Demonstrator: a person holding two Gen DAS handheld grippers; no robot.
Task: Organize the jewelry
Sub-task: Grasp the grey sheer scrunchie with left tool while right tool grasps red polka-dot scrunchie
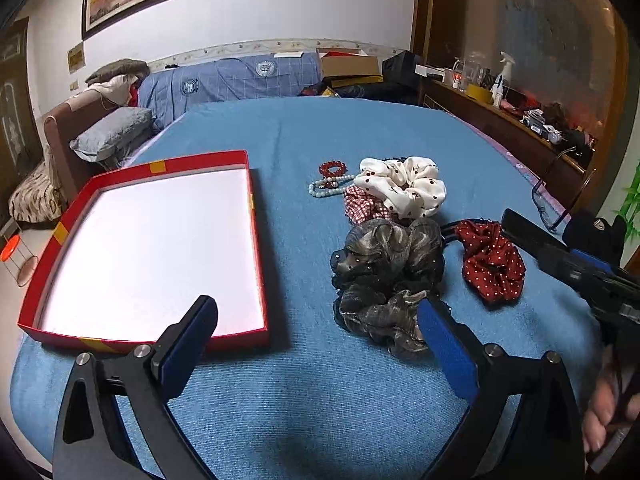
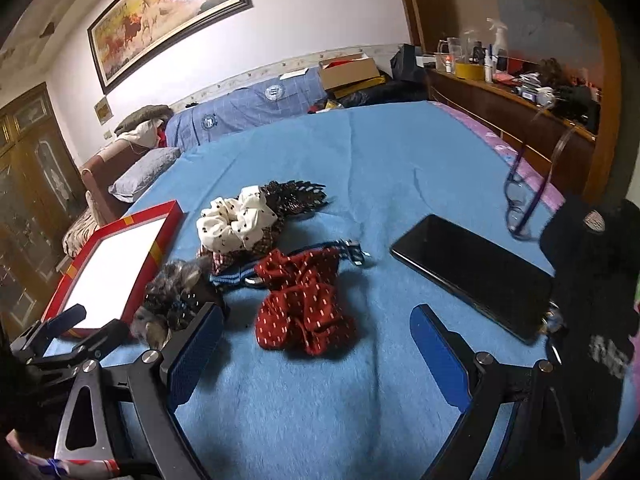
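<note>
Hovering low over the blue blanket (image 1: 304,392), the left gripper (image 1: 316,328) had its fingers spread wide with nothing between them; its right blue pad (image 1: 448,352) sat just at the edge of the grey patterned scrunchie (image 1: 384,276). To its left lay the red box (image 1: 40,280), shallow, with a white floor and nothing in it. Beyond the grey scrunchie were a red checked scrunchie (image 1: 362,206) and a white dotted scrunchie (image 1: 404,184), touching each other, and beside them a red bead bracelet (image 1: 332,169) and a pale bead bracelet (image 1: 326,189), possibly overlapping, though they were too small to tell. The right gripper (image 2: 316,340) was likewise open and empty, with the dark red dotted scrunchie (image 2: 304,308) lying on the blanket just ahead of its fingers. A blue strap (image 2: 308,250) ran under that scrunchie. A black phone (image 2: 472,276) lay to the right, near a pair of glasses (image 2: 520,208).
</note>
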